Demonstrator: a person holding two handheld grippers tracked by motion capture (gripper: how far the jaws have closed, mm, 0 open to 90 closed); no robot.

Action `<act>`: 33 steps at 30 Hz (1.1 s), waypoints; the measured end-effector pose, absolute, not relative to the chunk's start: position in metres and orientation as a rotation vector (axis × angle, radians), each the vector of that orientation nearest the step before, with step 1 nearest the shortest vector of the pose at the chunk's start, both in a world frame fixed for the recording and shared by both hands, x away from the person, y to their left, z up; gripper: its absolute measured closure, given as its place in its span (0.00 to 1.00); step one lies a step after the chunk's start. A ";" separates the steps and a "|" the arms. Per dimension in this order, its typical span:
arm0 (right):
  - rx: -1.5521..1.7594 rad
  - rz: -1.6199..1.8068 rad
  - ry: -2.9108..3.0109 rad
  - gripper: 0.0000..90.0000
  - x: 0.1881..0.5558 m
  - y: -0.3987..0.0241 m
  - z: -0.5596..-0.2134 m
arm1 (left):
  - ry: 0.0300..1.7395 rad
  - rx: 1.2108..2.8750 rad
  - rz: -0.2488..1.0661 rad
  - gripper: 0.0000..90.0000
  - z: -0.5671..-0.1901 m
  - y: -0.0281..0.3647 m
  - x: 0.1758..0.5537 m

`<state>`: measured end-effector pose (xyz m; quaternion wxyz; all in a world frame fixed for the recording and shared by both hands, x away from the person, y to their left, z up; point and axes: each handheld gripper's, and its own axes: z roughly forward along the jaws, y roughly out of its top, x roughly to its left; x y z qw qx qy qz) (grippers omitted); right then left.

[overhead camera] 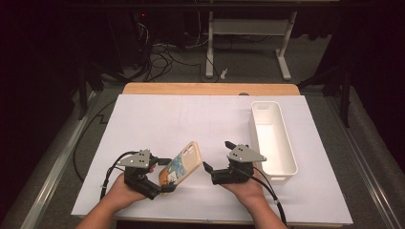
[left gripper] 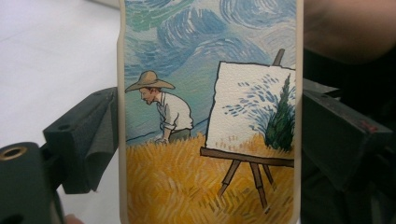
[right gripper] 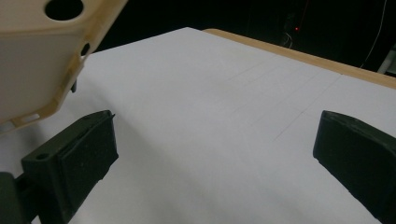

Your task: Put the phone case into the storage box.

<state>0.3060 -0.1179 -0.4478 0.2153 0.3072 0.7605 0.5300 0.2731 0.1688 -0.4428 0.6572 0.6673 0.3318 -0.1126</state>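
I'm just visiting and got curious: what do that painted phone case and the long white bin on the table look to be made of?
The phone case looks like cream plastic, smooth and matte at its rim and camera cutouts, with a printed painting on its back; whether it is stiff or rubbery can't be told. The white bin appears to be moulded plastic: thin even walls, rounded corners, a faint sheen.

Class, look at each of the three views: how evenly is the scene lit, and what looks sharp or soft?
High view: the white table sheet is bright, the room behind nearly black. Left gripper view: the phone case print is sharp. Right gripper view: the case's near corner looms soft, the sheet evenly lit.
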 end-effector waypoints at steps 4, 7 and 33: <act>0.856 1.463 2.115 0.00 0.306 -0.118 -0.448 | 0.729 1.517 -0.282 0.14 -0.442 0.168 0.271; 0.861 1.460 2.120 0.00 0.307 -0.118 -0.450 | 0.722 1.534 -0.291 0.14 -0.443 0.168 0.270; 0.810 1.643 2.247 0.00 0.310 -0.115 -0.455 | 0.754 1.530 -0.271 0.14 -0.444 0.177 0.277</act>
